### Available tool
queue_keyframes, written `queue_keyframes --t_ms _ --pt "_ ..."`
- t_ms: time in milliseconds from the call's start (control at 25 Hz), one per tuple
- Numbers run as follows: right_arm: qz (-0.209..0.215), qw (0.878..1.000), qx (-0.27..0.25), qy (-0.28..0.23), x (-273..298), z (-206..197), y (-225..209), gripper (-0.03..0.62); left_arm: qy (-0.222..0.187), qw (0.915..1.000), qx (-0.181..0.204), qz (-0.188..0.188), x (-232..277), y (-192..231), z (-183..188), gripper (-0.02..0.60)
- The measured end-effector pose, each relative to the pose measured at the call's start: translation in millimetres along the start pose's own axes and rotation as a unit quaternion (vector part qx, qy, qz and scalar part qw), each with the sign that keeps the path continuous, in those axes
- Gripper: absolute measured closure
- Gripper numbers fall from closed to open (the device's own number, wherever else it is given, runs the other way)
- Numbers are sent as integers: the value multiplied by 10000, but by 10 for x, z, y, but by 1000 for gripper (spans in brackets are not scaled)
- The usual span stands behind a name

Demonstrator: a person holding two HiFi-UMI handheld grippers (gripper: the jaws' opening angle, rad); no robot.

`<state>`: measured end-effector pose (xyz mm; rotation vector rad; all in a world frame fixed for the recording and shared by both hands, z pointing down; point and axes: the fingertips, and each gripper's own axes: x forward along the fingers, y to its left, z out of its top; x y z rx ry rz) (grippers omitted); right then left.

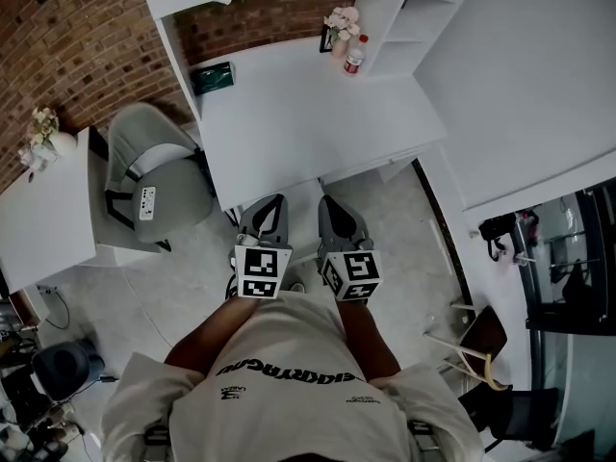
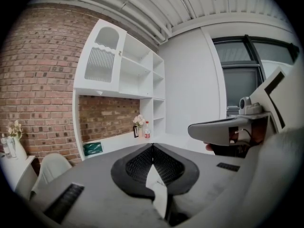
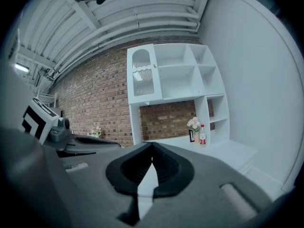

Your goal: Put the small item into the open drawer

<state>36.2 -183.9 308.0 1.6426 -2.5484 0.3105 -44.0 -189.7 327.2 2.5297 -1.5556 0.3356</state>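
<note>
Fingertips of the 2 grippers are pressed together. The left gripper (image 2: 153, 147) is fully closed with nothing between its ribbed pads, and the right gripper (image 3: 152, 146) is closed at its tips in the same way and is empty too. In the head view they sit side by side, near each other but apart, left gripper (image 1: 272, 206) and right gripper (image 1: 333, 206), both close to the person's chest and aimed at the white desk (image 1: 318, 114).

Everything small lies well ahead of the jaws, on that desk. A green box (image 1: 213, 77) sits ahead and to the left of the left jaws, against the brick wall (image 1: 87, 37). A bunch of pale flowers (image 1: 341, 19) and a bottle (image 1: 355, 56) with a red label stand just beside each other, ahead and slightly right of the right jaws, by the white shelves (image 1: 414, 22).

Which of these is the small item I cannot tell, and the open drawer cannot be made out with certainty.

A grey chair (image 1: 159, 176) stands left of the left jaws.
</note>
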Motion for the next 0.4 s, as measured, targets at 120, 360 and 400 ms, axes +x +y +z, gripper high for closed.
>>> queue_keyframes --t_ms 120,360,400 --pt "-1 10000 -11 -2 -5 -18 -22 597 -42 10000 -30 25 6 6 -8 583" --pt "21 10000 -43 -13 -13 -37 -25 597 -98 9999 6 66 -10 7 -11 583" --pt "26 10000 -51 -18 -13 -36 -24 598 -113 9999 6 66 -13 5 -9 583"
